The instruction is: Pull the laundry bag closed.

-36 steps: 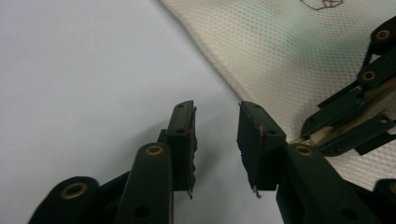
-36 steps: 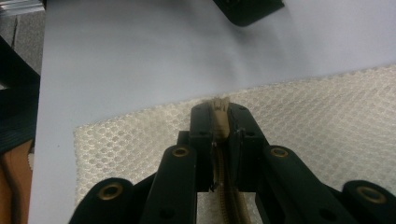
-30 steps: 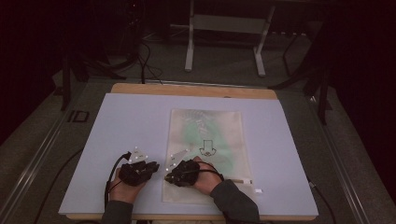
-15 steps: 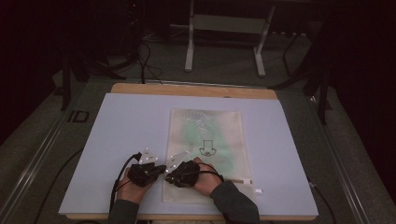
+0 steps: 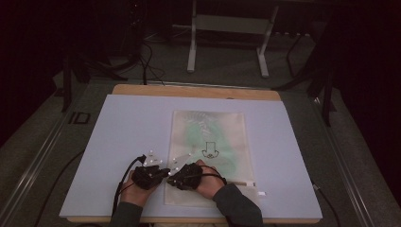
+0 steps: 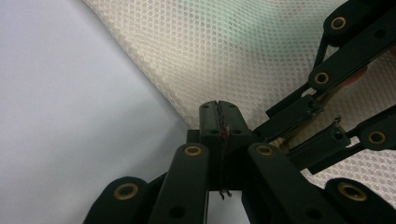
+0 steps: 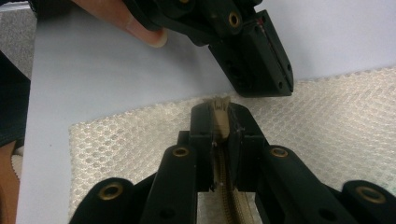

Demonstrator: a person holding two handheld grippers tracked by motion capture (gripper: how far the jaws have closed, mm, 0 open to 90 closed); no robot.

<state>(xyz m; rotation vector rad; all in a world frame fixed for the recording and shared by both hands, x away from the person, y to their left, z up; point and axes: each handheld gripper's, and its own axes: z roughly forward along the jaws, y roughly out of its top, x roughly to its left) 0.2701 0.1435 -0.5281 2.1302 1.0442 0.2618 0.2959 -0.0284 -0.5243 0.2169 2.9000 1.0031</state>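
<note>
- Lying flat on the worktop [image 5: 127, 123] toward its near edge, one mesh bag [image 5: 208, 137] carries a black arrow mark; both tools meet at its near left corner.
- Left tool [image 6: 219, 116]: jaws pressed together at the honeycomb mesh edge.
- Right tool [image 7: 219, 114]: clamped on the beige zipper [image 7: 220, 122].

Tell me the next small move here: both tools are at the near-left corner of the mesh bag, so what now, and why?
Probably draw the right tool slowly along the zipper toward the bag's other end. Its jaws look shut on the zipper pull, and the left tool is shut on the edge of the mesh bag beside it, bracing the corner.
</note>
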